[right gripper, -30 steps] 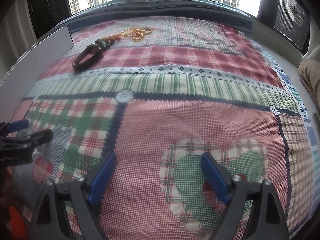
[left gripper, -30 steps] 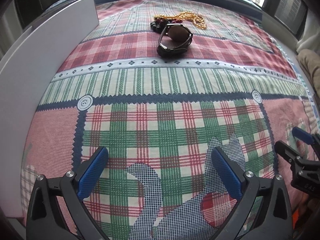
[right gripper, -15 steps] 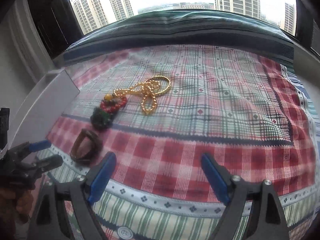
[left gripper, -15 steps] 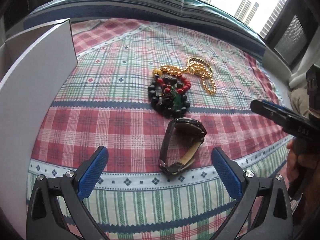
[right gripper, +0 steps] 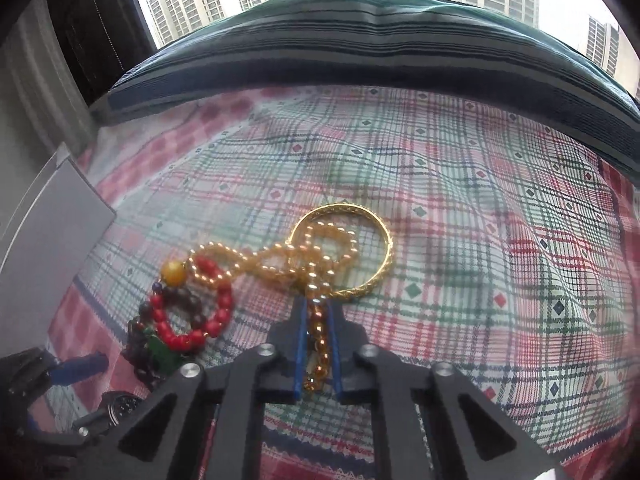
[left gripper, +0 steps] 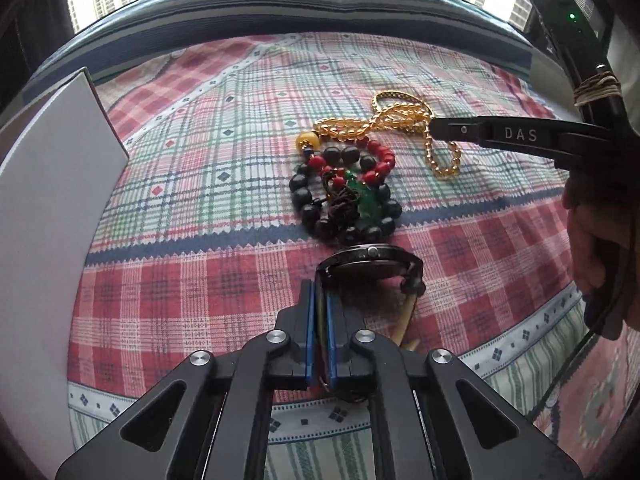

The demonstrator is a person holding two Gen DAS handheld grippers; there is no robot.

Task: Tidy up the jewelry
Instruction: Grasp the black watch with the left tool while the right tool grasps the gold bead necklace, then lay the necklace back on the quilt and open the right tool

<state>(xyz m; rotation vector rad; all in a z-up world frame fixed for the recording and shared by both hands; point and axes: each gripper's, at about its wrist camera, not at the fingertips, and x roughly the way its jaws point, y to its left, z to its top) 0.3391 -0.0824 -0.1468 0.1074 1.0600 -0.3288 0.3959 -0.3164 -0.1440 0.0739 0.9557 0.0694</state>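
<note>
My left gripper is shut on the strap of a black wristwatch that lies on the plaid bedcover. Beyond it lie a dark bead bracelet with red beads and a green charm, and a yellow bead necklace. My right gripper is shut on a strand of the yellow bead necklace, next to a gold bangle. The red bead bracelet lies to its left. The right gripper also shows in the left wrist view.
A white box stands at the left edge of the bed; it also shows in the right wrist view. A dark striped bolster runs along the far side. A hand holds the right gripper.
Both grippers moved forward to the jewelry and went from open to shut: the left on the watch strap, the right on the yellow bead necklace.
</note>
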